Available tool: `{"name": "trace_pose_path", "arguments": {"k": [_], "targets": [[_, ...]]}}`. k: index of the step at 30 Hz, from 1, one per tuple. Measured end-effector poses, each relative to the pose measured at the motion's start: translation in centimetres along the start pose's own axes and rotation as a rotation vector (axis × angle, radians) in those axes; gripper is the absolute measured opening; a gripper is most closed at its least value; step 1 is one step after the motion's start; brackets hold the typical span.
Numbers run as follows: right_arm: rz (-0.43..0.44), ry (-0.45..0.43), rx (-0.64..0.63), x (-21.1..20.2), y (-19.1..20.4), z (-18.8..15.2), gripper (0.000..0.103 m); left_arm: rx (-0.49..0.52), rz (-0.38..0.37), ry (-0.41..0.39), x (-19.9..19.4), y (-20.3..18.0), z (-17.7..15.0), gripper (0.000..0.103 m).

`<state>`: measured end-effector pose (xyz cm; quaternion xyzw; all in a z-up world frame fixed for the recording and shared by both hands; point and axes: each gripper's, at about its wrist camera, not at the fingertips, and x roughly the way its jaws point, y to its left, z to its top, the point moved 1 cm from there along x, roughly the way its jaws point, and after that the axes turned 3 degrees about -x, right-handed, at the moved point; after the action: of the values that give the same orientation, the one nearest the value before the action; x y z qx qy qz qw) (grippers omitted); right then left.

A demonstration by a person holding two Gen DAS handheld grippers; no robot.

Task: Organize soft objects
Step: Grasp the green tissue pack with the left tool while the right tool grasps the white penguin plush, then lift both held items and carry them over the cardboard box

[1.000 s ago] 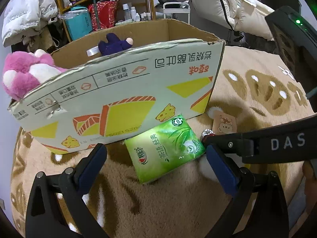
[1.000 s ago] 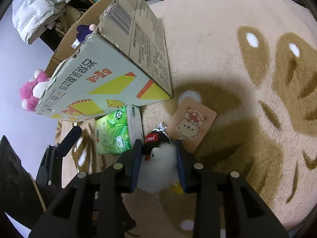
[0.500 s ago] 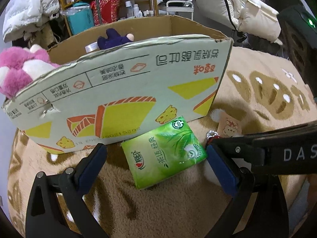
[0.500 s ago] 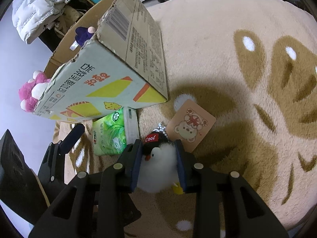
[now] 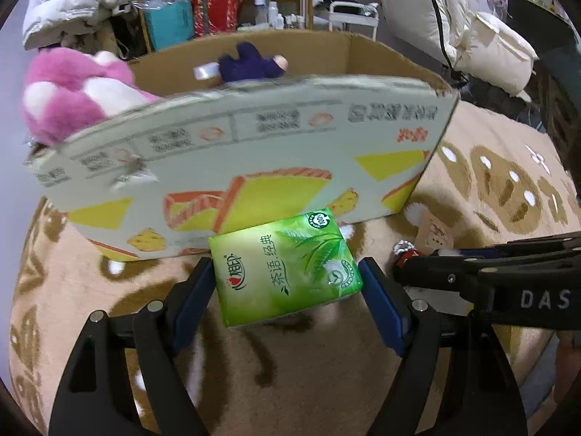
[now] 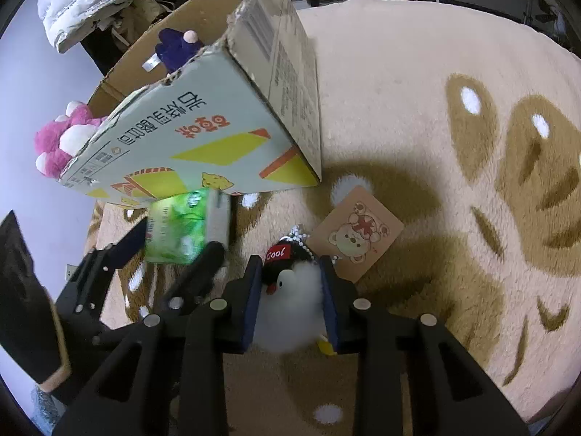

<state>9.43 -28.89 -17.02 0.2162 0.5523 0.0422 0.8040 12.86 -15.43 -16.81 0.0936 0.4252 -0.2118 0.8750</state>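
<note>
Left gripper [image 5: 287, 283]: fingers [image 5: 381, 309] just been closing, now flanking the tissue pack [image 5: 287, 265]; left pad touching or just shy of its edge, right pad a hair off; firm squeeze not yet certain.
Tissue pack: green, flat on the rug [image 5: 508, 189], far edge tucked against the foot of the cardboard box [image 5: 254, 167]; long axis running roughly away from the fingers, short sides facing the pads.
Right gripper [image 6: 290, 301]: clamped tight on the white penguin toy [image 6: 290, 309], red "Cool" cap [image 6: 277, 254] poking forward.
Nearer hand: left for the pack; right already full.
Box contents: pink plush [image 5: 69, 98] at the left end, dark blue plush [image 5: 250, 61] behind the near wall.
Loose beside it: bear card [image 6: 357, 236] on the rug, near the penguin.
Next likely: finish the pinch, lift over the near wall into the box.
</note>
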Motion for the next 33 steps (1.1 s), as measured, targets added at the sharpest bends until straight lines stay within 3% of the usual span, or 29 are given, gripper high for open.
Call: {"name": "trace_pose_path", "arguments": {"k": [5, 13, 25, 33], "targets": [[-0.024, -0.075, -0.024, -1.5, 0.2, 0.2, 0.032, -0.039, 0.027, -0.025, -1.4, 1.3, 0.1, 0.079], [0.021, -0.229, -0.069, -4.9, 1.5, -0.1, 0.032, -0.066, 0.078, -0.127, -5.1, 2.1, 0.2, 0.079], [0.056, -0.531, -0.222, -11.8, 5.2, -1.0, 0.032, -0.082, 0.124, -0.31, -11.0, 2.2, 1.3, 0.079], [0.063, -0.629, -0.253, -14.1, 6.6, -0.3, 0.032, -0.123, 0.128, -0.416, -14.0, 3.0, 3.0, 0.079]]}}
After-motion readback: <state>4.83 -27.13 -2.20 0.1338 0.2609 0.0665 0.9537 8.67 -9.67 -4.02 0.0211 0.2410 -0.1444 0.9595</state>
